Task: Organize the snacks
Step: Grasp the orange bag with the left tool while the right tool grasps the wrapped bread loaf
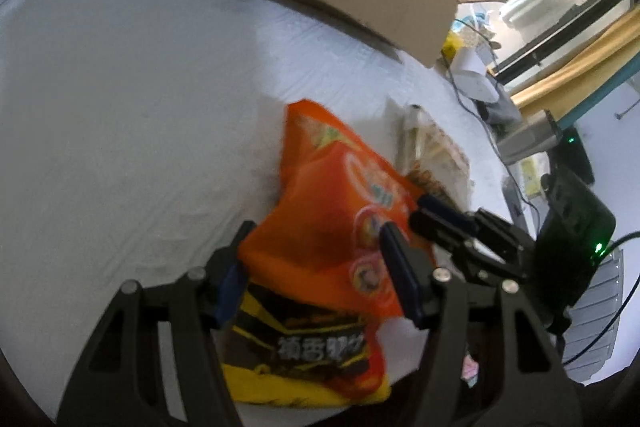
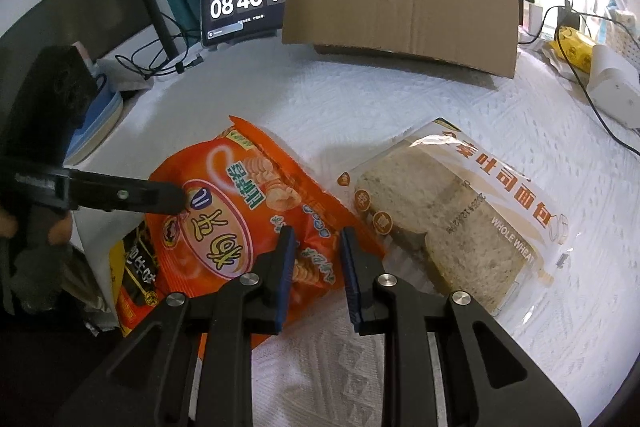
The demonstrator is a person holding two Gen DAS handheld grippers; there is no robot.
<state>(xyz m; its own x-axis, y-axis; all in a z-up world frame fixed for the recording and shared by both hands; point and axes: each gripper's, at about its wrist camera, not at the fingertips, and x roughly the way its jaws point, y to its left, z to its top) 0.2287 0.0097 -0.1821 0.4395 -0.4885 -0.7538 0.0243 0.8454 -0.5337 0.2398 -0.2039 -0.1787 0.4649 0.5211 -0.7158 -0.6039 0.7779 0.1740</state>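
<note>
Three snack packs are counted on the white cloth (image 2: 400, 99): one orange crisp bag (image 2: 248, 211), one yellow-and-black bag (image 1: 304, 359) beneath it, and one whole-wheat bread pack (image 2: 452, 215). One open cardboard box (image 2: 404, 11) is seen well beyond both tongs, with further packets inside.

The orange crisp bag lies between the two tongs, its long axis running diagonally away from them, sealed top edge pointing toward the box. The bread pack lies just right of the right gripper (image 2: 316, 255), its long axis likewise diagonal.

The left gripper (image 1: 316, 267) is spread to either side of the orange bag's near end; whether its pads press the bag cannot be told. The right gripper's jaws are narrowed over the bag's lower corner, a gap remaining; pinching cannot be confirmed.
</note>
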